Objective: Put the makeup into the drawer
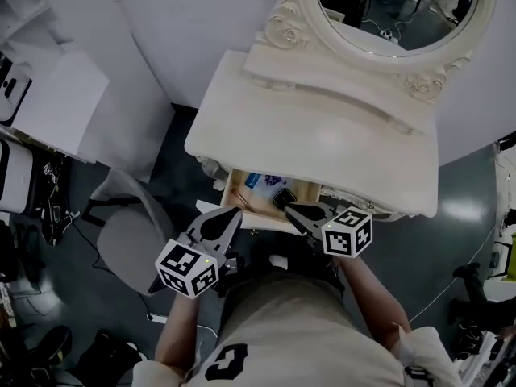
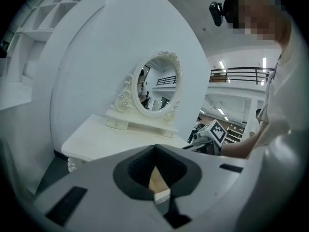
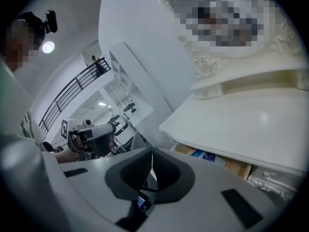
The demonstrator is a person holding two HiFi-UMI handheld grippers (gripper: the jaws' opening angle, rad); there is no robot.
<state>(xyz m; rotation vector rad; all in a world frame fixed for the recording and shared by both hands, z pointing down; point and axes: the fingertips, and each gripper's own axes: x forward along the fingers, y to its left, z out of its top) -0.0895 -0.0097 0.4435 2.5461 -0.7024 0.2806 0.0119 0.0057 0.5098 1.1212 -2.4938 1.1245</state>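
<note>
Blue and purple makeup packets (image 1: 264,181) lie inside the open wooden drawer (image 1: 239,200) of the cream table (image 1: 322,135). Jaws together and empty on both the left hand-held gripper (image 1: 232,214) and the right hand-held gripper (image 1: 287,208). Placing looks done. Next, push the drawer front in squarely.

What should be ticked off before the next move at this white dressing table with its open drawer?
1. Wooden drawer of the cream dressing table is open: ok.
2. Makeup lies inside it, a blue packet and a dark square case: ok.
3. Left gripper has its fingers shut with nothing clamped: ok.
4. Right gripper has its fingers shut with nothing clamped: ok.
5. Both grippers are clear of the drawer's front edge: cannot tell, because they overlap it in the head view.
6. Contents sit low enough for the drawer to slide shut: cannot tell.
</note>
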